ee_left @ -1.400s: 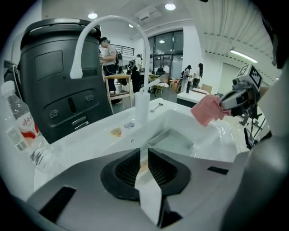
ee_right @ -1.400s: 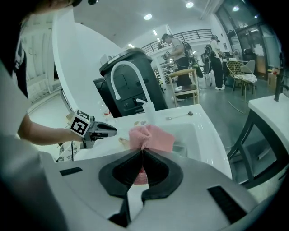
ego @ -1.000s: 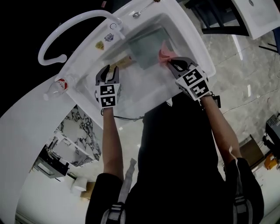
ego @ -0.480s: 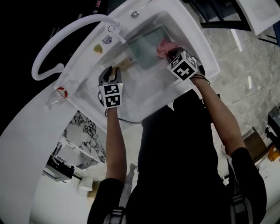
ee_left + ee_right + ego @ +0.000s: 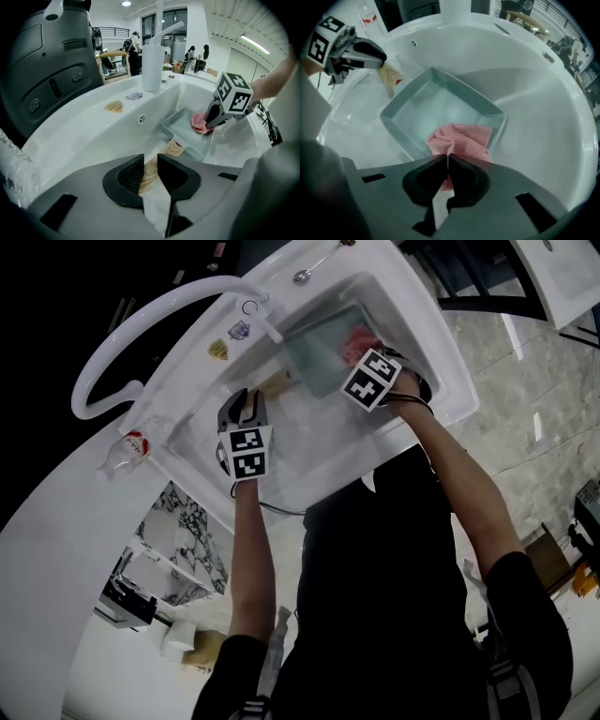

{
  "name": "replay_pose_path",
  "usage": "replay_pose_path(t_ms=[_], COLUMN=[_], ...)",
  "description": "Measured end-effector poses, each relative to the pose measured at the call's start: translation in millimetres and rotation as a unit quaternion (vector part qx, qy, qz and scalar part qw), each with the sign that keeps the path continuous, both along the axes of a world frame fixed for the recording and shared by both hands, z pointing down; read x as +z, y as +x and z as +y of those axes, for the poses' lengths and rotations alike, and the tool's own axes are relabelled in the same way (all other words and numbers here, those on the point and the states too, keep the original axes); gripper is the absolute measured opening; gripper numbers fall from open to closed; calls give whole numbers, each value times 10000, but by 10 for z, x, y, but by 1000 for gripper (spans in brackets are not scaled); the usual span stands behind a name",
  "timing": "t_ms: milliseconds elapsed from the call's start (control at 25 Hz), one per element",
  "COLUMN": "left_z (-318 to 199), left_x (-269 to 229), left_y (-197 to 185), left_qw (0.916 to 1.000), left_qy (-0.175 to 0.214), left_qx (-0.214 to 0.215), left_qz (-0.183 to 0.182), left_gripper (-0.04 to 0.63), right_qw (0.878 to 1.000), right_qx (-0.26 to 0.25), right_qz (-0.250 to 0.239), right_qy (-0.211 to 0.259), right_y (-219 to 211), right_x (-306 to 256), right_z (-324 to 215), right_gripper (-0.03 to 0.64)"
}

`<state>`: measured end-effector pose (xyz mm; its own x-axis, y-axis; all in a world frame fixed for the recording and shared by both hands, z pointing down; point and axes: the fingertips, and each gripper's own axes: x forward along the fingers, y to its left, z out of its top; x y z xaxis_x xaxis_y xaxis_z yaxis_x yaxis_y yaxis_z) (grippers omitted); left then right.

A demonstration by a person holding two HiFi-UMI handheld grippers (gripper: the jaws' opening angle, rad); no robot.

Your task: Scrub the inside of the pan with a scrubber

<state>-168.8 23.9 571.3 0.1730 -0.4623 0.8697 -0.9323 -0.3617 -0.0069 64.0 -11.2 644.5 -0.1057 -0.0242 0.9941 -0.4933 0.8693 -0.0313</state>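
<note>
A square grey-green pan (image 5: 314, 348) lies in the white sink (image 5: 441, 381). Its wooden handle (image 5: 273, 382) points toward my left gripper (image 5: 246, 405), which is shut on the handle (image 5: 165, 152) at the pan's near-left side. My right gripper (image 5: 364, 352) is shut on a pink scrubber cloth (image 5: 357, 337) and presses it on the pan's inside near the right wall. In the right gripper view the cloth (image 5: 461, 137) bunches just ahead of the gripper (image 5: 447, 163), on the pan's floor (image 5: 431, 105). The left gripper view shows the pan (image 5: 183, 125) and cloth (image 5: 200, 123) ahead.
A curved white faucet (image 5: 141, 324) arches over the sink's back left. A plastic bottle (image 5: 125, 444) lies on the counter to the left. A metal spoon (image 5: 314, 268) rests on the sink's far rim. The sink walls close round the pan.
My right gripper has moved with the pink scrubber from the pan's right edge further over the pan's inside. The left gripper keeps its hold on the handle, hardly moving.
</note>
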Motion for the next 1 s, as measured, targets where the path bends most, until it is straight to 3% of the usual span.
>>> replay_pose_path(t_ms=[320, 1000], left_z=[17, -21], left_x=[31, 36], left_y=[-3, -13], left_qw=[9999, 9999], left_qy=[-106, -38], left_qx=[95, 58], left_qz=[-81, -149], left_gripper=[107, 107], right_qw=[9987, 9947], right_qx=[-47, 209], right_qz=[509, 502], right_qy=[-9, 872], right_y=[57, -110], right_x=[253, 245], right_z=[-46, -609], right_gripper=[26, 26])
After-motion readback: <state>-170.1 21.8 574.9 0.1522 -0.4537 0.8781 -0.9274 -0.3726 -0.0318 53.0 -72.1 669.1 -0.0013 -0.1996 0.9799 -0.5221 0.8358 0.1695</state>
